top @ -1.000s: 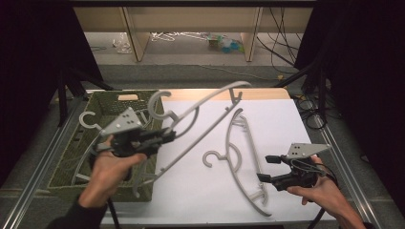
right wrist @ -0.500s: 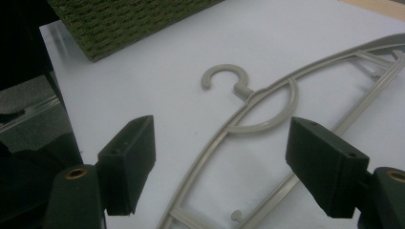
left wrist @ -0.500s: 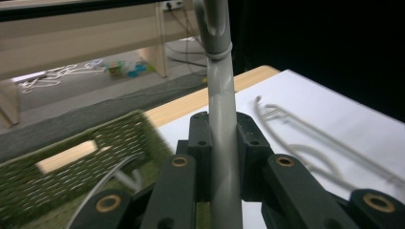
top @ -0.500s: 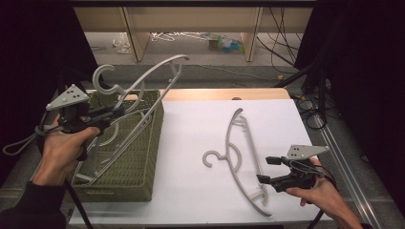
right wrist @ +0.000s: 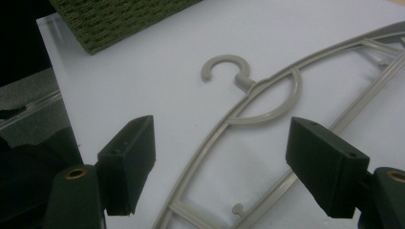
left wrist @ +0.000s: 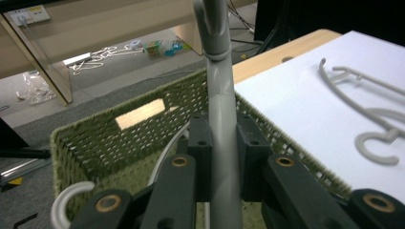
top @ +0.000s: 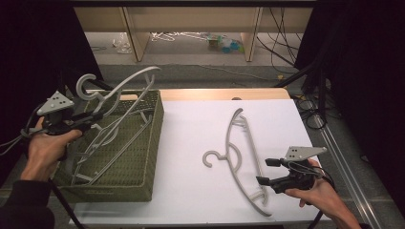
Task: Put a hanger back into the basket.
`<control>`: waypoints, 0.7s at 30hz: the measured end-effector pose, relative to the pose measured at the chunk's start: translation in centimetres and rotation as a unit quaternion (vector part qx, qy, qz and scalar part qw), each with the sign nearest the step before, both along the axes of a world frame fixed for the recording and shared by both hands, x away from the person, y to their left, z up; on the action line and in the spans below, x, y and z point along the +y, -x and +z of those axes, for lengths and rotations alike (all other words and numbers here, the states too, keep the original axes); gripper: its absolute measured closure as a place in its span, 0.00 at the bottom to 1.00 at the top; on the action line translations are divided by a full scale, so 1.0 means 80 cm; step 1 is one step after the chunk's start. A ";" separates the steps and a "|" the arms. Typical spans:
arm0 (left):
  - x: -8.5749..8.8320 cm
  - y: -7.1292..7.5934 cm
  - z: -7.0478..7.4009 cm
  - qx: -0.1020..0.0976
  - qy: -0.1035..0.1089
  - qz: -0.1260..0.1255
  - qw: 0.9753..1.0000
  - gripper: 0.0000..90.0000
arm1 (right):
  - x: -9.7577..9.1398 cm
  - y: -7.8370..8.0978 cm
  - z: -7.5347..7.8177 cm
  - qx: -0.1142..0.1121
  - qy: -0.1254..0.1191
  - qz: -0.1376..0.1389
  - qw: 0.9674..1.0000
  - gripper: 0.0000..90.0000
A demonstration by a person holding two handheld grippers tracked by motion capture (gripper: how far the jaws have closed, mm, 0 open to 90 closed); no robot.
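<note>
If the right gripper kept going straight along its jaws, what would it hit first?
Most likely the grey hanger lying on the white table. The open right gripper points at its arm; depth is hard to judge.

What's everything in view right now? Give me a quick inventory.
held hanger: one, grey, clamped in the left tool above the basket.
basket hangers: at least two, grey, lying inside the basket.
table hanger: one, grey, flat on the white sheet.
basket: one, green woven, on the table's left side.
white sheet: one, covering the tabletop.
floor clutter: hangers and small coloured bits beyond the table, count unclear.
left tool: one, black, shut on the held hanger.
right tool: one, black, open, over the table hanger.
hands: two, each holding a tool.
</note>
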State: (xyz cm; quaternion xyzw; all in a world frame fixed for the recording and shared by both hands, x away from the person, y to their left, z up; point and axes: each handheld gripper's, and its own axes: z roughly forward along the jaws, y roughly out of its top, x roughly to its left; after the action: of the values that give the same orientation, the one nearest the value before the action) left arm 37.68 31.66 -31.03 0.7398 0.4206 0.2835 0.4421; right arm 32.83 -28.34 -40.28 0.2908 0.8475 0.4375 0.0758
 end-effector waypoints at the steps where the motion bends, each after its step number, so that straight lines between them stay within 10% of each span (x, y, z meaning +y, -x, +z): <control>1: 0.000 0.000 0.000 0.000 0.000 0.000 1.000 0.88 | 0.000 0.000 0.000 0.000 0.000 0.000 1.000 0.29; 21: 0.034 -0.004 -0.059 0.067 -0.028 0.012 0.997 0.88 | 0.001 -0.002 -0.005 0.004 0.005 0.002 1.000 0.29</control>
State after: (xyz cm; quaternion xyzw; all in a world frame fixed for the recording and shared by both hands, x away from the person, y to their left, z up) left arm 37.98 34.37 -35.77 0.7642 0.4498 0.2502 0.3886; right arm 32.96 -28.27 -40.66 0.2909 0.8504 0.4322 0.0730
